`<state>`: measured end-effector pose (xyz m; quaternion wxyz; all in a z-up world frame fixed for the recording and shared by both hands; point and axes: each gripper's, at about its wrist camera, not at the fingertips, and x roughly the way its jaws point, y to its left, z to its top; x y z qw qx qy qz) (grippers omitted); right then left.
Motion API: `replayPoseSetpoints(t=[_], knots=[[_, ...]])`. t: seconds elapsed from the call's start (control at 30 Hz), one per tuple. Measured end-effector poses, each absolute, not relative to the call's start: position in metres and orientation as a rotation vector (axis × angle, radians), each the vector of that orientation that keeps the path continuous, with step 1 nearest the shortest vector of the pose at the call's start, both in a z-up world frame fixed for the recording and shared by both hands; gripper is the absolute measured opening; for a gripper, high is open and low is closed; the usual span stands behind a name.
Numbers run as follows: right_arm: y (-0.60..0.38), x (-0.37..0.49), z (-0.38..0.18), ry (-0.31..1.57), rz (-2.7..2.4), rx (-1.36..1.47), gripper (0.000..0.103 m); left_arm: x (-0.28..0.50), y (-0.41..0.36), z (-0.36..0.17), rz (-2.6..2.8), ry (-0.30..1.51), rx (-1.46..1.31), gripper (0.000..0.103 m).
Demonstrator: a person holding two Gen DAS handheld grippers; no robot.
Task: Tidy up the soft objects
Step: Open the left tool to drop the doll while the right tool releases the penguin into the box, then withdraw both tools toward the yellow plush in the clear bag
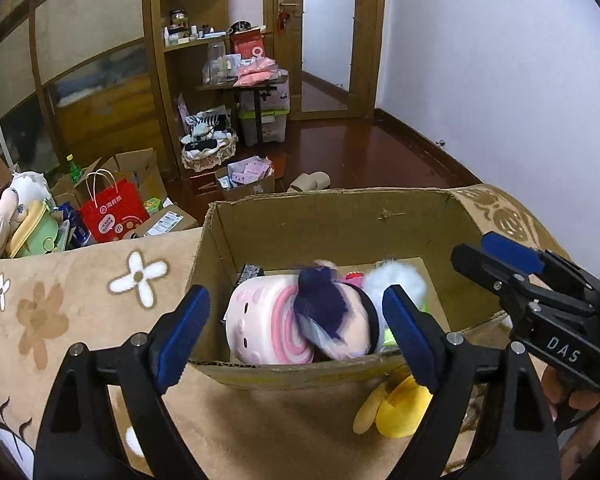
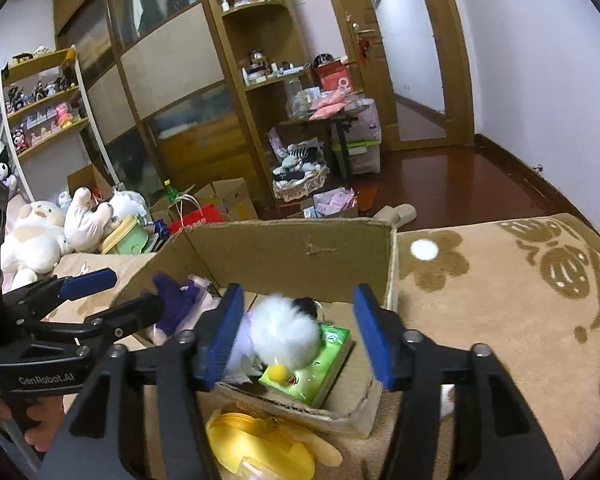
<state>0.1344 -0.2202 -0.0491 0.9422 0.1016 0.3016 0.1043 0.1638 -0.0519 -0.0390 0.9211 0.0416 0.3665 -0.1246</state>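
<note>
Left gripper (image 1: 296, 330) jaws spread wide, gripping nothing, above the near rim of the cardboard box (image 1: 340, 216) at frame centre; pink plush (image 1: 260, 320) with a blurred dark-purple piece lies inside, below them. Right gripper (image 2: 298, 334) jaws also parted and empty, white fluffy toy (image 2: 286, 330) blurred between, over a green packet (image 2: 320, 364). Yellow plush (image 2: 260, 444) lies outside the box on the beige floral blanket (image 2: 500, 300), lower frame.
</note>
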Motion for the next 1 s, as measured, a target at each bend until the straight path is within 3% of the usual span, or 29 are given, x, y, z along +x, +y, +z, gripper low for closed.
replayPoseSetpoints(t=[0.17, 0.47, 1.0], knots=[[-0.221, 0.127, -0.044, 0.622, 0.201, 0.182, 0.072, 0.152, -0.051, -0.032, -0.231, 0.743, 0.123, 0.089], [-0.223, 0.100, -0.034, 0.642, 0.185, 0.180, 0.097, 0.126, -0.038, -0.017, -0.202, 0.747, 0.089, 0.097], [-0.217, 0.041, -0.017, 0.656, 0.159, 0.164, 0.102, 0.072, -0.016, 0.001, -0.172, 0.764, 0.081, 0.098]])
